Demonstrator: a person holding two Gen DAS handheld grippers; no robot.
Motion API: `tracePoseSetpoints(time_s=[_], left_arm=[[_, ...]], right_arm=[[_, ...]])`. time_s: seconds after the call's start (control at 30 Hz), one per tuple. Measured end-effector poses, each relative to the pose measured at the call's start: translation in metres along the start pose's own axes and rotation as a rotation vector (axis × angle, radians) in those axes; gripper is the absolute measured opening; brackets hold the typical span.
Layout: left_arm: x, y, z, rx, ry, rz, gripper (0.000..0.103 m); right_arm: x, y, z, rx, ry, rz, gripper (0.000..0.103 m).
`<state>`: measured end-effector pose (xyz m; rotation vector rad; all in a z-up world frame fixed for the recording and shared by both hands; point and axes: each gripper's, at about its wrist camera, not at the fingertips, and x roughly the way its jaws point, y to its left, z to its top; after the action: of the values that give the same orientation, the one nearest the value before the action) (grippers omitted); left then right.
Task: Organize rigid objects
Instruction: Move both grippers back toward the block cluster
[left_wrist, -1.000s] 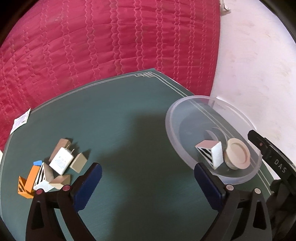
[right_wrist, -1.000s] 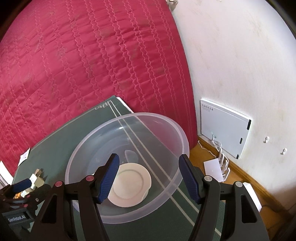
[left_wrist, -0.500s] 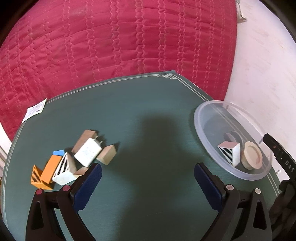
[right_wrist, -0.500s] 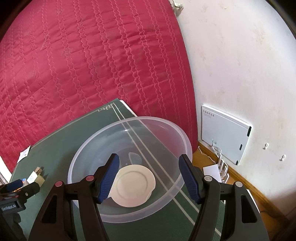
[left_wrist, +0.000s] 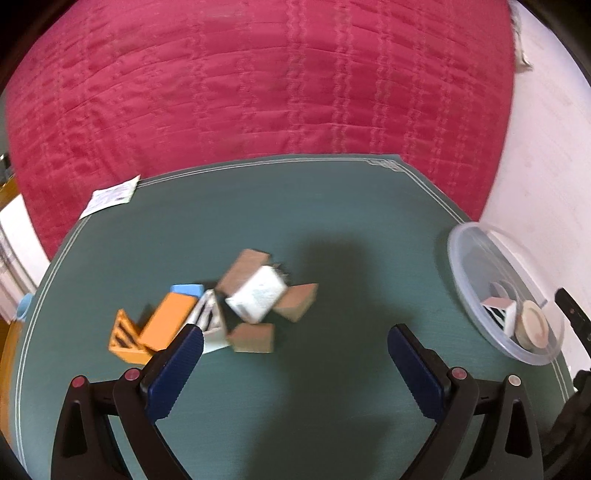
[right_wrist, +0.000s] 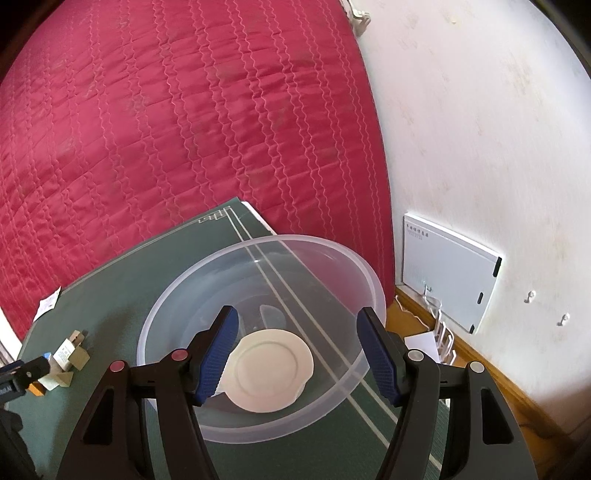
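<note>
A pile of small rigid pieces lies on the green table mat (left_wrist: 295, 221): a white charger (left_wrist: 256, 299), brown wooden blocks (left_wrist: 297, 306), an orange block (left_wrist: 166, 321) and a striped white wedge (left_wrist: 210, 321). My left gripper (left_wrist: 294, 334) hangs open just in front of the pile, nothing between its pads. At the mat's right edge stands a clear plastic bowl (right_wrist: 177, 295) holding a cream round lid (right_wrist: 271, 369) and a striped block (left_wrist: 500, 314). My right gripper (right_wrist: 297, 317) hovers open over the bowl, holding nothing.
A red quilted cover (left_wrist: 258, 92) rises behind the table. A paper slip (left_wrist: 110, 194) lies at the mat's far left corner. On the right are a white wall (right_wrist: 480, 129), a white box (right_wrist: 447, 273) mounted on it, cables and a wooden skirting.
The left gripper has swung left, away from the bowl and toward the pile, which now sits mid-view. The bowl has slid to the right edge. The right gripper has stayed over the bowl.
</note>
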<state>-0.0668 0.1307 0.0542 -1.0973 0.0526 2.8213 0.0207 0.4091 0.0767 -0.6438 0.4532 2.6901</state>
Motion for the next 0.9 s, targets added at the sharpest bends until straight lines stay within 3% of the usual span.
tracePoseSetpoints(time_s=[0.4,0.67,0.9], left_arm=[[-0.007,0.068,-0.016,-0.085,0.025,0.132,0.102],[-0.002,0.097,-0.023,-0.150,0.039,0.187,0.102],[0.012,0.111,-0.025,-0.168,0.055,0.219,0.102]], right_arm=[[-0.023,0.022,0.004,-0.071,-0.025,0.050,0.068],[-0.029,0.050,-0.012,-0.112,0.076,0.171,0.068],[-0.036,0.073,-0.028,-0.170,0.111,0.226,0.068]])
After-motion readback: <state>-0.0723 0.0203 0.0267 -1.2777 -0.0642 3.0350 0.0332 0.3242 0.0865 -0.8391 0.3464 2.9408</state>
